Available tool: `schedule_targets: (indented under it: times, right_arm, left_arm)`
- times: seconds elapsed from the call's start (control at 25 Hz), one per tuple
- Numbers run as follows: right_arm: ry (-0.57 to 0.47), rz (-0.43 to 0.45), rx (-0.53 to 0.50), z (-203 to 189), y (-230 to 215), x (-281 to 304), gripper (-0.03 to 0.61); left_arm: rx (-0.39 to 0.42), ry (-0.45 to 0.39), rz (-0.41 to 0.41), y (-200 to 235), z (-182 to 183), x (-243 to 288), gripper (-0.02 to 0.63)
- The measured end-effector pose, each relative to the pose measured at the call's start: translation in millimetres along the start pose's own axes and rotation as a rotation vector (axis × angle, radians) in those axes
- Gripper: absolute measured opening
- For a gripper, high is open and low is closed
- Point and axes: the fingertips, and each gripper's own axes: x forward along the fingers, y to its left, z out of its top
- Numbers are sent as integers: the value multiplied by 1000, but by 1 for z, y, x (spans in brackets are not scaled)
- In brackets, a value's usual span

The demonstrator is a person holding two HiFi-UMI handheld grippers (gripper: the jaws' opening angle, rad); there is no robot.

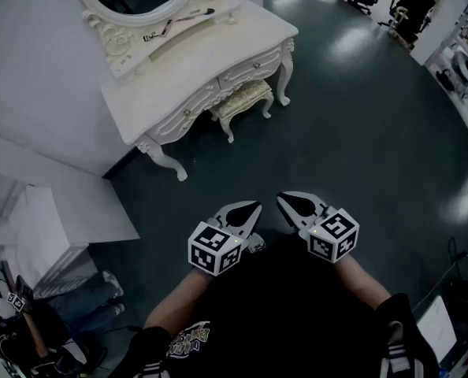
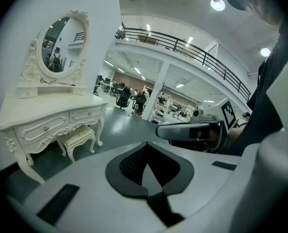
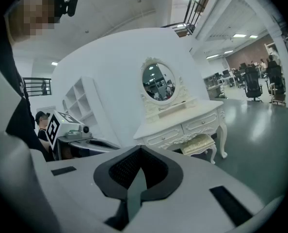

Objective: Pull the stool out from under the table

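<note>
Work on the stool [image 1: 244, 97] has not begun. It sits tucked under the front edge of the white table [image 1: 195, 53], well ahead of both grippers and a little to their left, with bare floor [image 1: 336, 132] between. The left gripper [image 1: 246, 211] and the right gripper [image 1: 297, 208] are held low and side by side, tips nearly meeting. Each has its jaws pressed together with nothing between them. Everything is left to do: cross the floor, take hold of the stool and draw it clear.

Head view gives the layout from above, with the stool partly covered by the table. Both gripper views look level instead and show the stool's legs [image 2: 70, 153] and the drawers [image 2: 44, 128] above it. Each also catches the other gripper just beside it. How far back the stool reaches under the table is hard to judge, perhaps half its depth.
</note>
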Motion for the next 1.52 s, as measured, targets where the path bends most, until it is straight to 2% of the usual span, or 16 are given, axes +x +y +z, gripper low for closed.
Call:
schedule_targets:
  times: [0.48,0.72,1.04,1.52]
  right_arm:
    - [-2,-5,0,1,-2,1,28]
    - [-50,-12,-19,12,-2,-2,28]
    - [-46,-28,-8,11,-7,-1,28]
    - [-48,-49,7,14,-17,5,28]
  left_arm:
    - [10,0,-3,-1,2,1,8]
    - [34,-18,32,3,6,-3,8]
    - [17,-50,90,17,7,-10,8]
    - [-15,-55,91,30,4,-11,8]
